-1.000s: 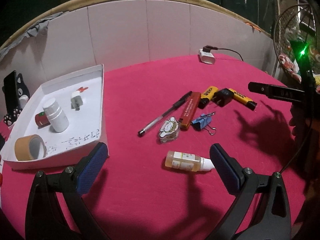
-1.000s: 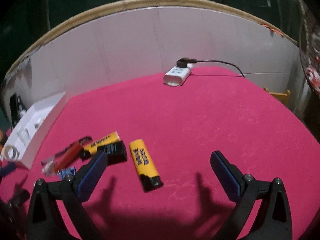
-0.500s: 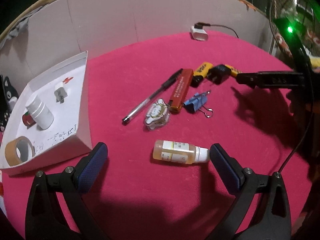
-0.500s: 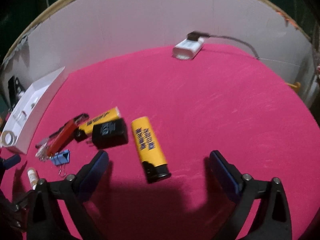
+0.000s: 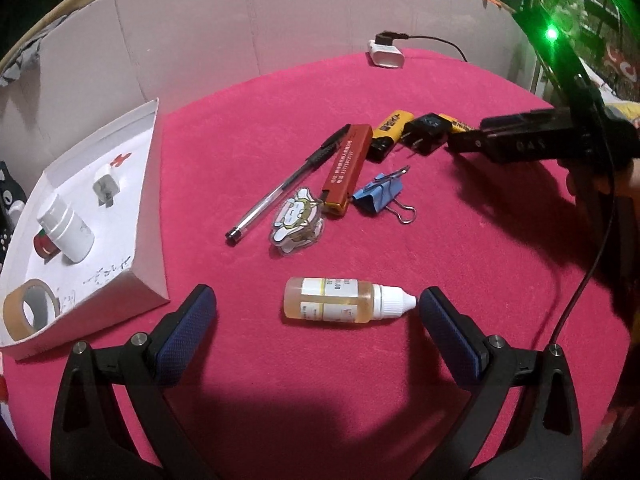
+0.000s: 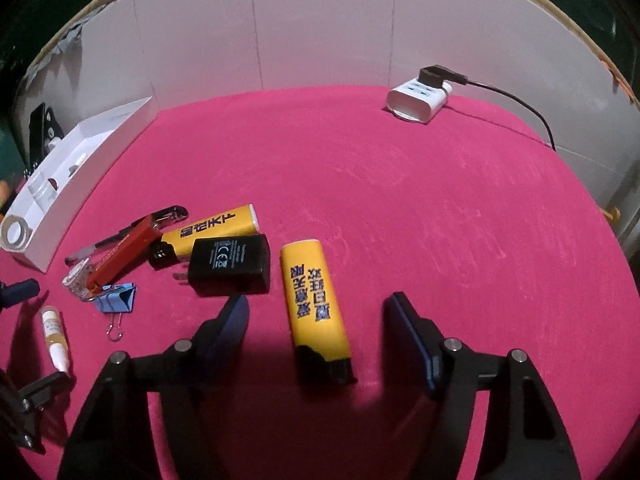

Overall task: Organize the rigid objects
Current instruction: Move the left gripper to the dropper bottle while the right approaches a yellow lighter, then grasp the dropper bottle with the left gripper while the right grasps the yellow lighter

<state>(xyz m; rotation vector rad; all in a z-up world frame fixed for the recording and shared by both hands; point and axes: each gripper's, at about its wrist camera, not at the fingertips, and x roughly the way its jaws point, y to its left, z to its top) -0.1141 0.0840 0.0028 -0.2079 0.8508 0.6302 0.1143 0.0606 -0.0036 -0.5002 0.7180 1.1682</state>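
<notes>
Right wrist view: right gripper [image 6: 316, 316], jaws just closing, straddles a yellow lighter [image 6: 314, 306] without touching it; black charger [image 6: 230, 266] lies just left. Left wrist view: left gripper [image 5: 318, 312], spread wide, frames a dropper bottle [image 5: 344, 300]; white tray [image 5: 150, 216] far left.

Both views look down at a steep slant from just above a pink tabletop [image 5: 400, 92], facing the white back wall [image 6: 320, 32] at 12 o'clock. The left wrist camera sits at the near edge, close over a dropper bottle [image 5: 340, 300], with a white tray [image 5: 154, 200] at 9 o'clock. The right wrist camera sits further right, close over a yellow lighter [image 6: 314, 304]. The 2 views share the bottle [image 6: 54, 336], tray [image 6: 80, 192], blue binder clip [image 5: 380, 194] [image 6: 116, 300], black plug adapter [image 5: 426, 132] [image 6: 230, 264] and white power strip [image 5: 386, 54] [image 6: 418, 100].
</notes>
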